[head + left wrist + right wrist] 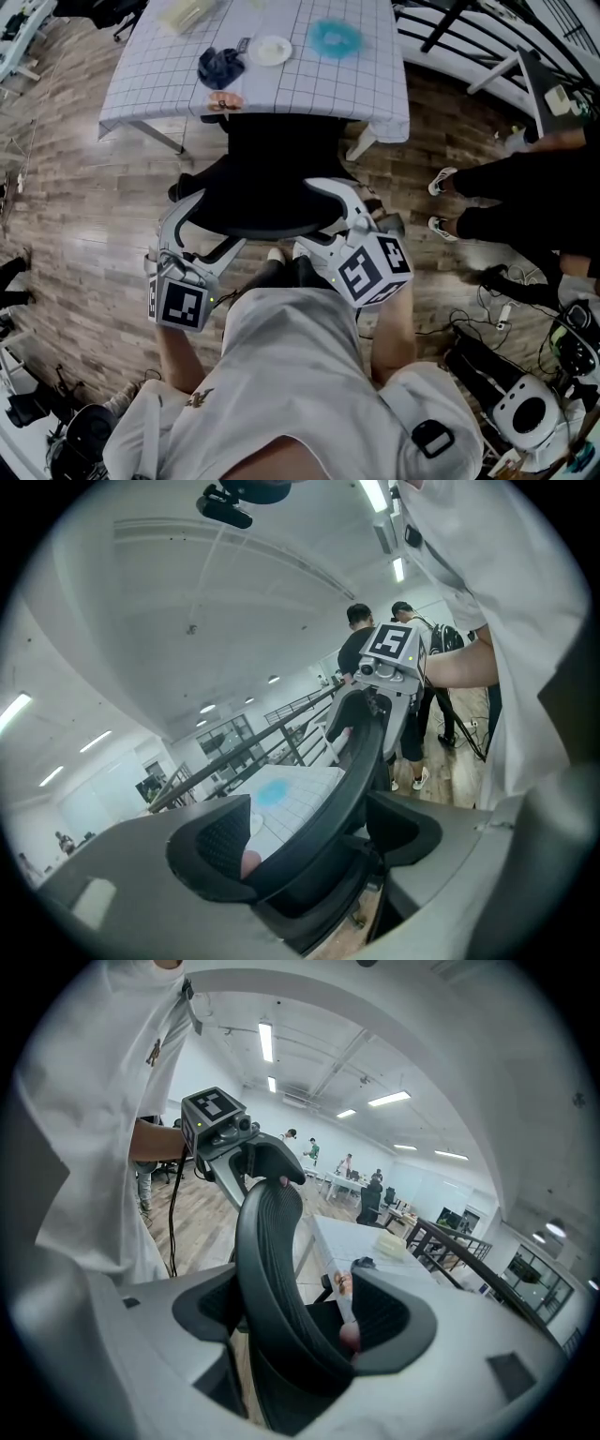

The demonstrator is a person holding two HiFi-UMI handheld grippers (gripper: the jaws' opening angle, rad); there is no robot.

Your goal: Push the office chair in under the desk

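Observation:
The black office chair's curved backrest is right below me, and its seat reaches under the near edge of the desk, which has a white gridded cover. My left gripper clasps the backrest's left end and my right gripper its right end. In the left gripper view the backrest runs between the jaws of the left gripper and touches both. In the right gripper view the mesh backrest fills the wide jaws of the right gripper the same way.
On the desk lie a dark cloth, a white plate, a blue round thing and a small pink item. A person's legs stand at the right. Cables and gear cover the floor at lower right.

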